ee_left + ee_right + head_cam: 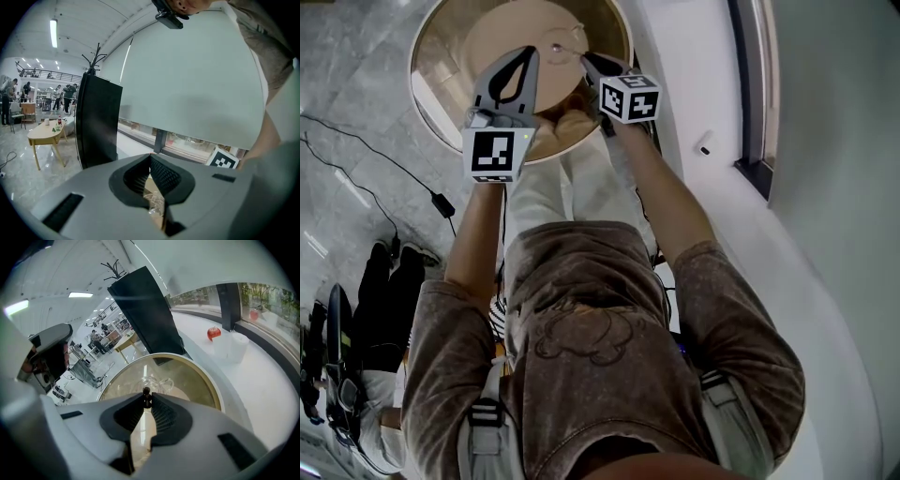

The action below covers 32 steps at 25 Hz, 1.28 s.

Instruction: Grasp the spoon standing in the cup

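Note:
A thin spoon with a dark knob on its end stands between the pads of my right gripper, which is shut on its handle. Just beyond the tips a clear glass cup with a side handle sits on the round table. In the head view my right gripper reaches over the table from the right, with the cup faint at its tip. My left gripper hovers beside it to the left, its jaw tips touching. In the left gripper view the left gripper shows nothing pinched between its pads.
The round table has a glossy wood-coloured top. A tall dark panel stands behind it. On the white window ledge lie a red apple and a white container. Cables run across the floor at the left.

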Each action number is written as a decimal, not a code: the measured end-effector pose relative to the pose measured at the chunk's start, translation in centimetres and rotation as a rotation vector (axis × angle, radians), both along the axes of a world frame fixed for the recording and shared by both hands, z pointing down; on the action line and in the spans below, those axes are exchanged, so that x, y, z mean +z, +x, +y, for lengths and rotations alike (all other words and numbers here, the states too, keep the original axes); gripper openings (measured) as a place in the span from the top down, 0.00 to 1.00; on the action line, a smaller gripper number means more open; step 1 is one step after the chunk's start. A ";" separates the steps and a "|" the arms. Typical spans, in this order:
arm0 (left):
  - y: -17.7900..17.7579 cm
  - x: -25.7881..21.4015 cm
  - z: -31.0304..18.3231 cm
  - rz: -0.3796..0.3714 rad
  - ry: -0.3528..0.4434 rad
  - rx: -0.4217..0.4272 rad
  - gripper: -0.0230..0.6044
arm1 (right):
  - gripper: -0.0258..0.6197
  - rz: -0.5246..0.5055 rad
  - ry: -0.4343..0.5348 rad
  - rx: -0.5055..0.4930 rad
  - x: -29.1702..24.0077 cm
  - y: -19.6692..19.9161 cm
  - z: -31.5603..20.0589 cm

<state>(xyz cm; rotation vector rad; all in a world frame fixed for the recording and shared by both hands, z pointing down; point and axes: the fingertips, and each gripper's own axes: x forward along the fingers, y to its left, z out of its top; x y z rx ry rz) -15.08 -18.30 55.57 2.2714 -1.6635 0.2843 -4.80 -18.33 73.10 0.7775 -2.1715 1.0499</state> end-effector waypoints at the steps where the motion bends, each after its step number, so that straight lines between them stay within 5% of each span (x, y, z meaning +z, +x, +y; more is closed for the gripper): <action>1: 0.7 -0.4 0.0 -0.003 0.001 0.002 0.93 | 0.87 -0.007 0.002 0.002 -0.4 0.5 0.1; 8: 3.8 -4.9 1.2 -0.015 0.020 0.012 0.93 | 0.87 -0.032 0.053 -0.030 -4.9 2.8 0.9; 32: 2.6 -20.4 7.1 -0.025 0.111 -0.014 0.93 | 0.87 -0.227 0.474 -0.120 -30.6 2.8 3.0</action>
